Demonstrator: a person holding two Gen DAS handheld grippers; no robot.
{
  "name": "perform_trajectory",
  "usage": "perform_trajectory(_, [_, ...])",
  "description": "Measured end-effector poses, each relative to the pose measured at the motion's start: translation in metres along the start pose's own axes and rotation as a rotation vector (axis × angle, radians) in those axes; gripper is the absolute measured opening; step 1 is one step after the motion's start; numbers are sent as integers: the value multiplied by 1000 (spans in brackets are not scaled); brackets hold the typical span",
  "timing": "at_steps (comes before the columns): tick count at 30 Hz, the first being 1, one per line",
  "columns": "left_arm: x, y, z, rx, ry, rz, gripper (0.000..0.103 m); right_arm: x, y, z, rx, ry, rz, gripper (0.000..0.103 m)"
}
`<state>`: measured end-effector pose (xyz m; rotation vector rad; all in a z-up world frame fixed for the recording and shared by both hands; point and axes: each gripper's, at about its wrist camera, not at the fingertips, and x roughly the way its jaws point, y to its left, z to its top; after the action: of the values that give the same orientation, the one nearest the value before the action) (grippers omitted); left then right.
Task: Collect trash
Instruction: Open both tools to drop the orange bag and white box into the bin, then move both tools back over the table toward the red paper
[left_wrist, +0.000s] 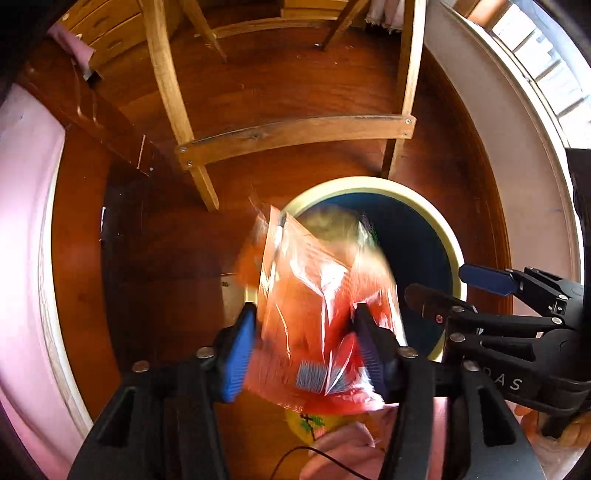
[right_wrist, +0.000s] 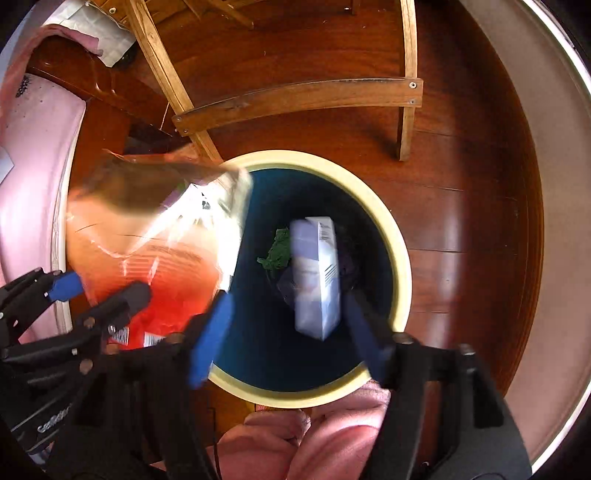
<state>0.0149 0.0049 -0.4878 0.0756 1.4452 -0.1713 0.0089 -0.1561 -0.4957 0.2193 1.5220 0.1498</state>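
Left gripper (left_wrist: 304, 350): fingers spread wide, the orange plastic wrapper (left_wrist: 325, 314) lying between them. Whether either pad presses the film cannot be told; the wrapper is motion-blurred and the gap looks wider than the bag. Its far end hangs over the near-left part of the bin rim (left_wrist: 369, 182).

Right gripper (right_wrist: 286, 325): fingers also spread, nothing pinched. It sits directly above the mouth of the round bin (right_wrist: 400, 280), which has a cream rim and a dark blue interior. A white carton (right_wrist: 316, 277), blurred, is inside the bin opening between the two fingers but touching neither; it reads as released, either falling or already resting on the contents. A crumpled green scrap (right_wrist: 276, 254) lies at the bottom, left of the carton.

Bin stands on the wooden floor (right_wrist: 461, 147), near a wooden chair frame (right_wrist: 295, 98) on the far side. Pink fabric (right_wrist: 314, 435) shows at the near edge.

Step in hand, as judged: depositing. Carton appears to be in; wrapper is at the rim, not yet inside.

Next move calls for: shifting the left gripper right and slightly farther so the wrapper clears the rim before it drops. Light film may catch on the rim edge or drift outside onto the floor. The right gripper occupies the space above the opening and is close beside the left one; it should back off first to avoid a clash.
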Motion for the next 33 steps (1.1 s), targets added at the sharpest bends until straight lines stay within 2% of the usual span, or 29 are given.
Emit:
perform_trajectory(2, [-1, 2, 1, -19, -1, -1, 78, 2, 0, 0, -5, 3, -12, 65])
perform_trajectory(3, [-5, 5, 0, -34, -9, -12, 80, 3, 0, 2, -6, 7, -18, 65])
perform_trajectory(10, [-34, 10, 1, -90, -41, -34, 81, -16, 4, 4, -10, 7, -57, 65])
perform_trajectory(16, [-95, 7, 6, -106, -75, -51, 81, -65, 20, 0, -40, -17, -108, 65])
perform_trajectory(23, [-196, 0, 8, -107, -127, -78, 81, -151, 47, 3, -78, -51, -94, 65])
perform_trajectory(33, [-349, -11, 19, -64, -262, -12, 81, -303, 91, 15, -121, -170, -89, 65])
